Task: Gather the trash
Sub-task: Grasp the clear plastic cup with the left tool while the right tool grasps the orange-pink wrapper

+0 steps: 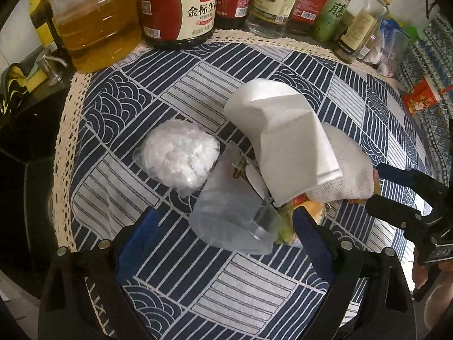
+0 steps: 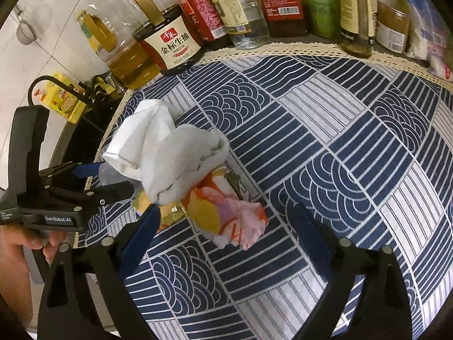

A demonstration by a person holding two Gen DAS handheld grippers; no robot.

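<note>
A heap of trash lies on the blue-and-white patterned cloth (image 1: 175, 90). It holds a folded white paper (image 1: 280, 130), a greyish paper towel (image 2: 181, 164), a colourful crumpled wrapper (image 2: 226, 218) and a clear plastic piece (image 1: 226, 215). A crumpled clear bag with white filling (image 1: 178, 155) sits just left of the heap. My left gripper (image 1: 225, 221) is open, its fingers either side of the clear plastic. My right gripper (image 2: 225, 212) is open around the colourful wrapper, its left fingertip at the heap's edge. Each gripper shows in the other's view: the right gripper (image 1: 373, 185) and the left gripper (image 2: 107, 180).
Along the back stand an oil jug (image 1: 96, 25), a soy sauce bottle (image 1: 178, 8) and several other condiment bottles. Packets (image 1: 390, 48) lie at the back right. A sink tap (image 2: 56, 85) and dark basin are beyond the cloth's left edge. A person's hand (image 2: 17, 252) holds the left gripper.
</note>
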